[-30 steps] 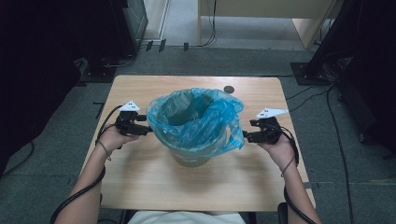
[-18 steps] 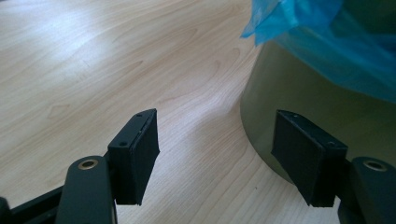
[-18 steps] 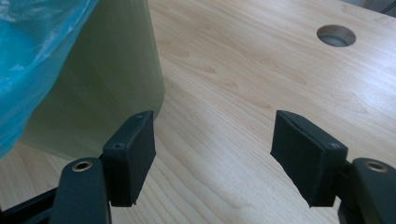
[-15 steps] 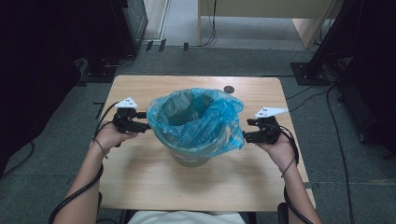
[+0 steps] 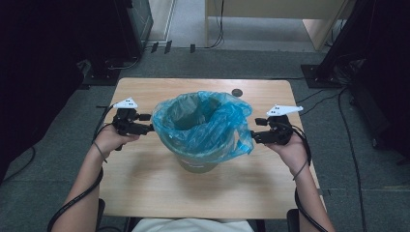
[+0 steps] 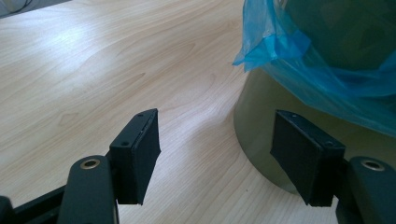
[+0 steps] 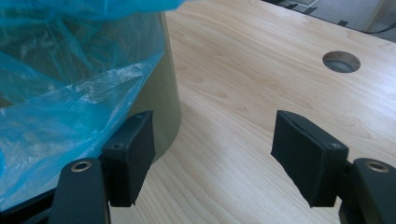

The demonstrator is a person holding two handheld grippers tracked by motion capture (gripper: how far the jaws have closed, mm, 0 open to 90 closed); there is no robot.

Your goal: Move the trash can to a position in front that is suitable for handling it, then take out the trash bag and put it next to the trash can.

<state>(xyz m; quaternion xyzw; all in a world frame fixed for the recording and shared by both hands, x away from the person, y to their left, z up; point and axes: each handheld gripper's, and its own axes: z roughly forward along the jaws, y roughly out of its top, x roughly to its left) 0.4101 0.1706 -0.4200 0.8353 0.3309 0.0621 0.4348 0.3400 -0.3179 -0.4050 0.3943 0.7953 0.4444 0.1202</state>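
While both jaws stand apart and hold nothing, left gripper (image 5: 145,128) and right gripper (image 5: 257,136) flank the bin (image 5: 203,162) mid-bench (image 5: 145,193) | next, judged: pinch the loose bag (image 5: 208,128) overhang, not the rim | thin crinkled blue film, smooth olive round wall, pale wood grain.

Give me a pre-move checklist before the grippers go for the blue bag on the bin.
1. Left gripper open, nothing between its fingers, which have just been closing slightly: ok.
2. Right gripper open, nothing held: ok.
3. Blue bag draped over the rim of the bin: ok.
4. Grippers on opposite sides of the bin: ok.
5. Bin upright on the table: ok.
6. Anything inside the bag: cannot tell.
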